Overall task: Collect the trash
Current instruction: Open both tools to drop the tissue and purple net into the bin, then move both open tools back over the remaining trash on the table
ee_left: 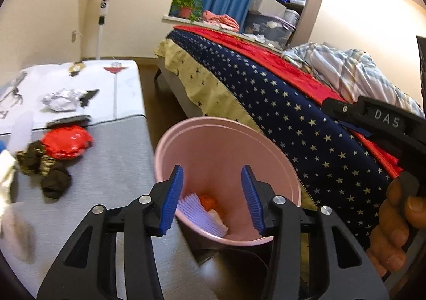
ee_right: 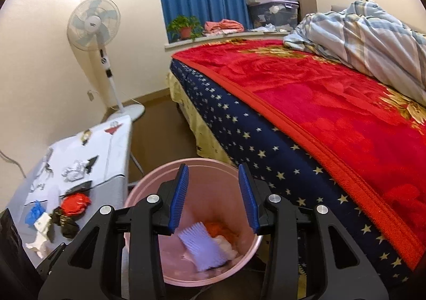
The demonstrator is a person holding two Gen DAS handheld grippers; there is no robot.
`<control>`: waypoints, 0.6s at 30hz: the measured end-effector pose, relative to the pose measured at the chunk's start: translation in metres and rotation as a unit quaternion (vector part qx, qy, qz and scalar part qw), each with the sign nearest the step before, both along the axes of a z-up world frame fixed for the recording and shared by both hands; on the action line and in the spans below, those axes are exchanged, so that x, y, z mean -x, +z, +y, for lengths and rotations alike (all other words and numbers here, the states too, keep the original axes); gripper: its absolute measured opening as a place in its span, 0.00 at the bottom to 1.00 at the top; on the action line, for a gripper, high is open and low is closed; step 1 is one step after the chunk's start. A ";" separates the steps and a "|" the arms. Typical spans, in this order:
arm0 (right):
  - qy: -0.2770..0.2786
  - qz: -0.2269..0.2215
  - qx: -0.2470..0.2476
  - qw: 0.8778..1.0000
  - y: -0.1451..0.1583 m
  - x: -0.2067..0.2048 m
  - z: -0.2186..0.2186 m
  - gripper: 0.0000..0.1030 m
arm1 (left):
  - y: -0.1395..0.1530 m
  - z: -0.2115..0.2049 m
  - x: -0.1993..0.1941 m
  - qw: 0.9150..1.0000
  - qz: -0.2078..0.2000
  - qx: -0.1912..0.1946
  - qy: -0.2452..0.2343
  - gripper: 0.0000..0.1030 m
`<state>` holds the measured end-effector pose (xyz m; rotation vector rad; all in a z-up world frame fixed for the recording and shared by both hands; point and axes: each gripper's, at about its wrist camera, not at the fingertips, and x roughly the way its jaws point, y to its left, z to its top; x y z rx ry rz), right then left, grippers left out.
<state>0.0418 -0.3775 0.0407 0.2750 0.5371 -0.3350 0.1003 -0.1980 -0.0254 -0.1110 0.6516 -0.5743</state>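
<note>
Both grippers hang over the pink bin, which fills the lower centre of each view. The left gripper has its blue pads parted about halfway with nothing between them; the right gripper stands much the same — half open and empty. Down inside the bin lie a pale ribbed piece, something orange and a white scrap.

The trash not yet collected sits on the grey table at the left of both frames: a red wrapper with a dark crumpled wrapper touching its lower left edge, a crumpled foil ball further up the frame, and a blue scrap beside some white paper.

So the next pick lies left of and above the fingers in each view. The left gripper looks nearer. The red wrapper's long axis runs roughly across the frame, so the fingers would need to close across its short way.
</note>
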 end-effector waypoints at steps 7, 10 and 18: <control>0.049 -0.015 -0.018 0.999 0.004 0.006 0.028 0.39 | 0.019 0.040 0.015 0.999 -0.026 -0.001 0.041 0.24; 0.072 -0.022 -0.025 0.997 0.005 0.008 0.045 0.39 | 0.025 0.063 0.019 0.997 -0.031 0.007 0.069 0.23; 0.153 -0.027 -0.032 0.987 0.004 0.004 0.106 0.38 | 0.035 0.122 0.034 0.989 -0.043 0.005 0.144 0.22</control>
